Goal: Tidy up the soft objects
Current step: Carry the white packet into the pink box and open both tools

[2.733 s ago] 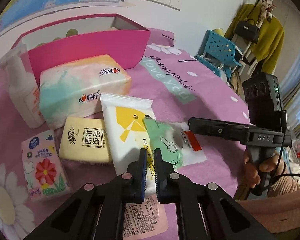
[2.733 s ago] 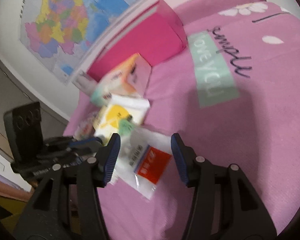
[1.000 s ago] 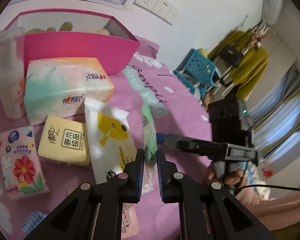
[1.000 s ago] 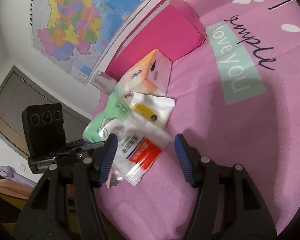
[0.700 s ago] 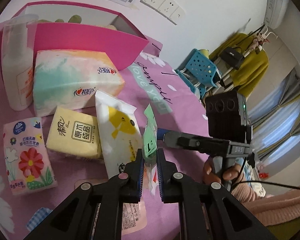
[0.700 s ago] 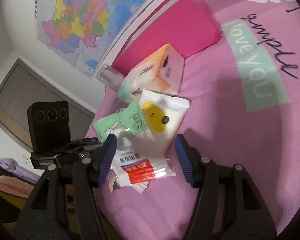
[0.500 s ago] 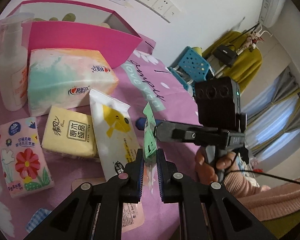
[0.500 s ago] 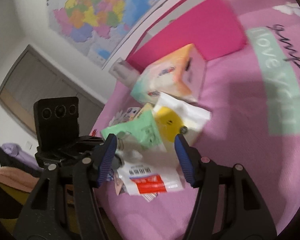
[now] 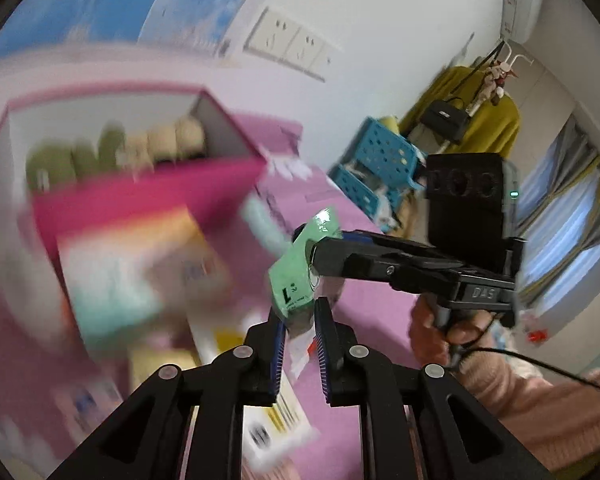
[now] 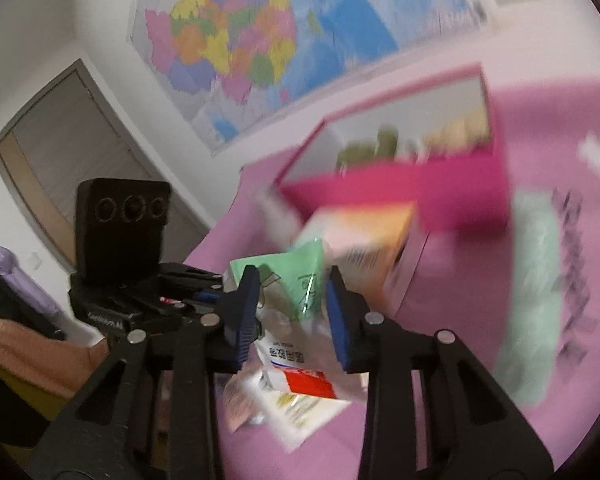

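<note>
My left gripper [image 9: 300, 334] is shut on the lower edge of a green and clear plastic packet [image 9: 298, 276] and holds it up in the air. My right gripper [image 10: 290, 308] has its jaws around the same packet [image 10: 296, 284], partly closed; contact is not clear. In the left wrist view one right fingertip [image 9: 324, 254] lies against the packet's upper part. The pink storage box [image 9: 148, 196] stands behind, open at the top, with soft items inside. It also shows in the right wrist view [image 10: 452, 188].
A large tissue pack [image 9: 128, 264] lies in front of the box on the pink bedspread [image 9: 364, 316]. A white wipes pack with yellow print [image 9: 268, 412] lies below the packet. A blue stool [image 9: 380, 168] and hanging clothes stand at the right.
My left gripper has lifted the green packet off the bed and swung toward the pink box. My right gripper has moved in and narrowed its jaws around the packet.
</note>
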